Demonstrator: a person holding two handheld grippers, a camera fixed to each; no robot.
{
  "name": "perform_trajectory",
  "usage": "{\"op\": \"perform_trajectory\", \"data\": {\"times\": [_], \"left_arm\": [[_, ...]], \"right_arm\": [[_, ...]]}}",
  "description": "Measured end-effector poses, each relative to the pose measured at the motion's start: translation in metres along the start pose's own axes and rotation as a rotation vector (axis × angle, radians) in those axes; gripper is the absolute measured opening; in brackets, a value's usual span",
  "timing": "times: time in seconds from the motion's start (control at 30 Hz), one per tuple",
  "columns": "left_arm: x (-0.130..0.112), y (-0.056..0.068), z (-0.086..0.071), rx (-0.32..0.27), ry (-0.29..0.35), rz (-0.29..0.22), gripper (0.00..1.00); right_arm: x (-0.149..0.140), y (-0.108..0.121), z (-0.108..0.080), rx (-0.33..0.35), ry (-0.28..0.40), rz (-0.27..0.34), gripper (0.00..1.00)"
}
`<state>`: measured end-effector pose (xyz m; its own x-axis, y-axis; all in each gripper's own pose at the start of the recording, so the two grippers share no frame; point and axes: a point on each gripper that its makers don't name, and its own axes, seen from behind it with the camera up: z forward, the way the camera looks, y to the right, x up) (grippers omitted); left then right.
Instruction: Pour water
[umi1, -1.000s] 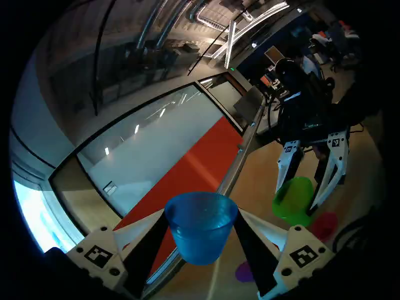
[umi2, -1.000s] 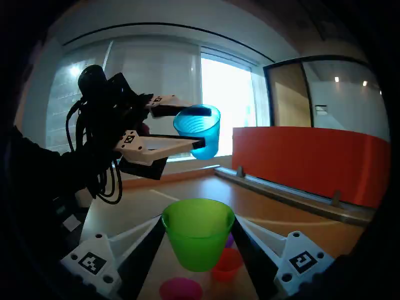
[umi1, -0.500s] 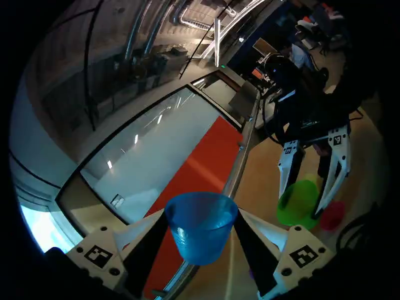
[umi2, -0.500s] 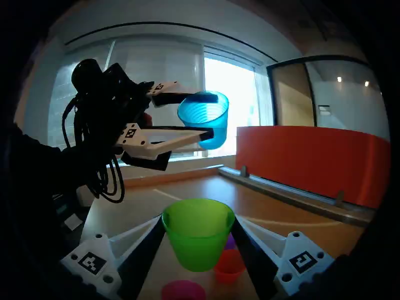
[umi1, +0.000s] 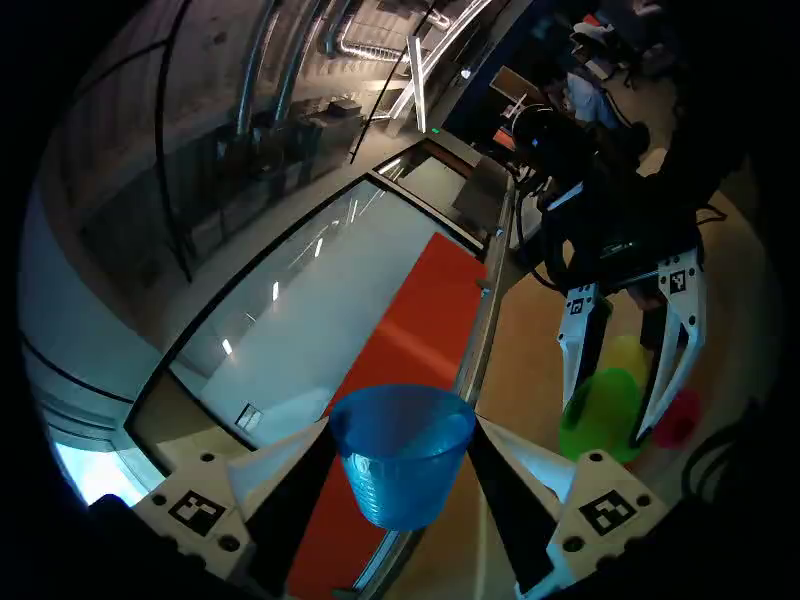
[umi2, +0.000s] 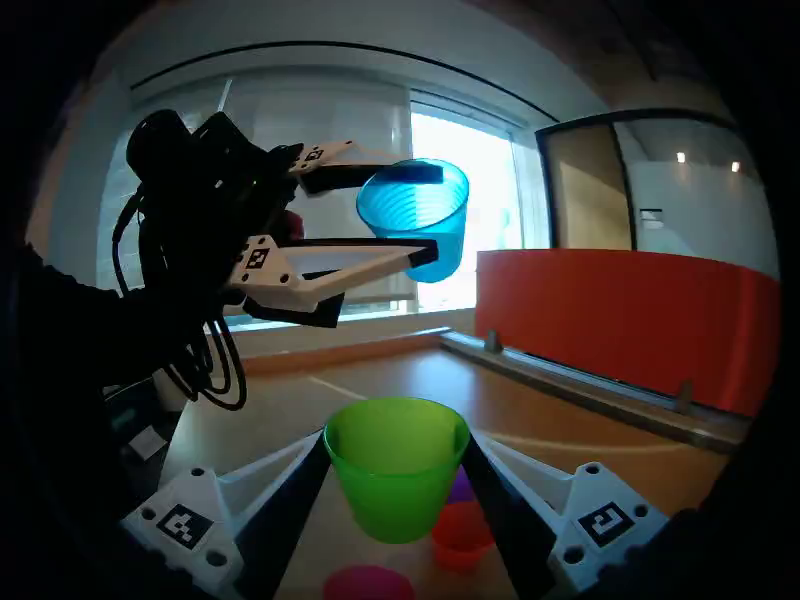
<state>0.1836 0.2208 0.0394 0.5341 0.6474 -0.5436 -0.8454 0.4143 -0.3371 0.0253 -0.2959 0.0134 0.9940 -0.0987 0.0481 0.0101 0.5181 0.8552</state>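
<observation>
My left gripper is shut on a translucent blue cup, both fingers pressing its sides. In the right gripper view that left gripper hangs high at upper left, a dark-sleeved hand behind it. The blue cup is tipped there, its mouth turned toward me and slightly down. My right gripper is shut on a green cup, upright and low over the wooden table. The left gripper view has the right gripper with the green cup off to the right. I cannot make out any water.
Small cups stand on the table under the green one: an orange-red cup, a purple cup and a magenta cup. An orange partition runs along the table's far right edge. A bright window lies behind.
The left gripper has risen with the blue cup and tipped it further, so the mouth faces the right gripper more. The green cup has stayed where it was.
</observation>
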Motion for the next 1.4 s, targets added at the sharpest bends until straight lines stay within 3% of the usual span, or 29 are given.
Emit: {"op": "perform_trajectory", "data": {"times": [0.77,1.4], "left_arm": [[0.011,0.002,0.008,0.02,0.007,0.143,0.87],[0.015,0.0,0.01,0.038,0.018,0.18,0.87]], "right_arm": [[-0.003,0.003,0.002,0.001,-0.005,-0.001,0.92],[-0.003,0.004,0.001,0.001,-0.006,-0.004,0.91]]}}
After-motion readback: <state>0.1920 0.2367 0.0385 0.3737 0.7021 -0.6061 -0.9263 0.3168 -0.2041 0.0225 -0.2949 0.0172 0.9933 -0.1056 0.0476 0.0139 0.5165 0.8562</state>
